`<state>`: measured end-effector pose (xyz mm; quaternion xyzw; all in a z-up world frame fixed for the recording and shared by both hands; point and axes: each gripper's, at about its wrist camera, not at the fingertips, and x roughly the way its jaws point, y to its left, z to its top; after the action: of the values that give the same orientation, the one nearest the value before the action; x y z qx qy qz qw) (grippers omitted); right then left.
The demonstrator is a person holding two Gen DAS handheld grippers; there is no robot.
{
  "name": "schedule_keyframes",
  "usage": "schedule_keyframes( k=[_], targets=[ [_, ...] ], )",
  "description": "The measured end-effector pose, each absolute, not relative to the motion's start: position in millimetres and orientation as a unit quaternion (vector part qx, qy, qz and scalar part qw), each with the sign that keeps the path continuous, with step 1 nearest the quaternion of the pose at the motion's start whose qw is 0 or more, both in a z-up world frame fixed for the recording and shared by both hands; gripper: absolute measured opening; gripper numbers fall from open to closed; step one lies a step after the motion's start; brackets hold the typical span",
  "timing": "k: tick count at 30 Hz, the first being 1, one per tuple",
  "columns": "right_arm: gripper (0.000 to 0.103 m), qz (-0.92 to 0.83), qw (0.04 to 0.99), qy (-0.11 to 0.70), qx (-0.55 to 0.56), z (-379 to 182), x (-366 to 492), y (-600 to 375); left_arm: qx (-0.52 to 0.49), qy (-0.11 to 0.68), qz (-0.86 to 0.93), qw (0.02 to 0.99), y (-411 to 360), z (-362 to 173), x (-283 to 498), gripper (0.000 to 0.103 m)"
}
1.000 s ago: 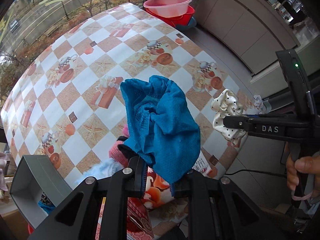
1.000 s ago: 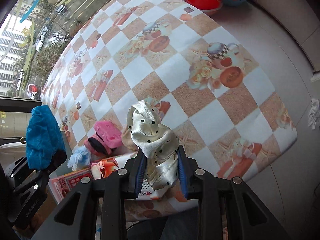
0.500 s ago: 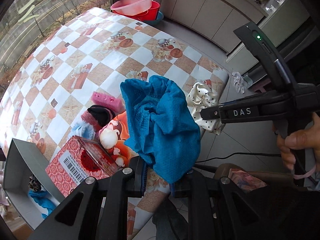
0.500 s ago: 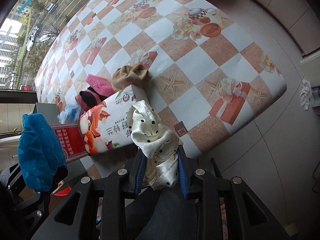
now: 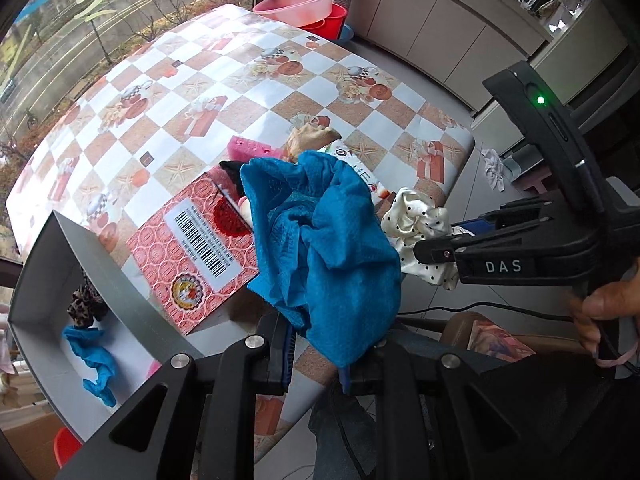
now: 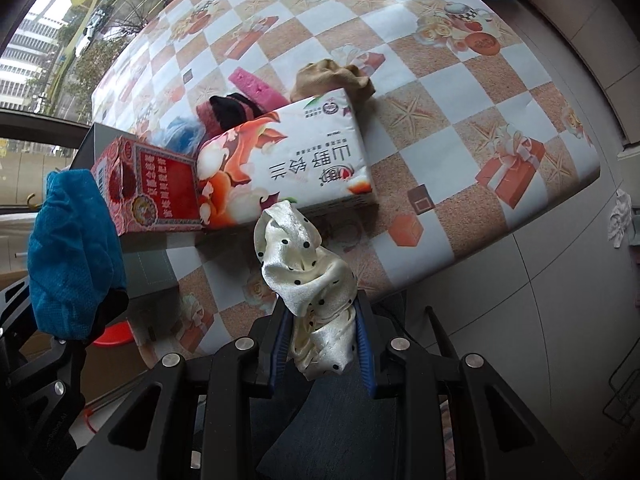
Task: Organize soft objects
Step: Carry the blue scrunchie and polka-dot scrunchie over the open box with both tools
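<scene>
Blue cloth (image 5: 320,240) is bunching in the left gripper (image 5: 316,360), whose jaws are clamping it above the red box (image 5: 192,248). Right of that box, the right gripper (image 6: 322,344) is pinching a dotted cream scrunchie (image 6: 308,276). Behind the box, a tan sock (image 6: 332,76) and pink sponge (image 6: 256,86) are lying; left of it, a grey bin (image 5: 120,280) is standing.

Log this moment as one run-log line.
left gripper: shut on blue cloth | right gripper: shut on polka-dot scrunchie | grey box: open
</scene>
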<state>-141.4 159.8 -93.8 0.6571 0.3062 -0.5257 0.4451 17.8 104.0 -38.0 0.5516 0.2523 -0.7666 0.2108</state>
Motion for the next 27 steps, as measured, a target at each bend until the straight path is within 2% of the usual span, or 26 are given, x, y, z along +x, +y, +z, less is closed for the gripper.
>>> schedule_keyframes(
  k=[27],
  targets=[
    [0.031, -0.420, 0.576, 0.447, 0.540, -78, -5, 122, 0.501, 0.338, -0.723, 0.334, 82, -47, 129, 0.019]
  ],
)
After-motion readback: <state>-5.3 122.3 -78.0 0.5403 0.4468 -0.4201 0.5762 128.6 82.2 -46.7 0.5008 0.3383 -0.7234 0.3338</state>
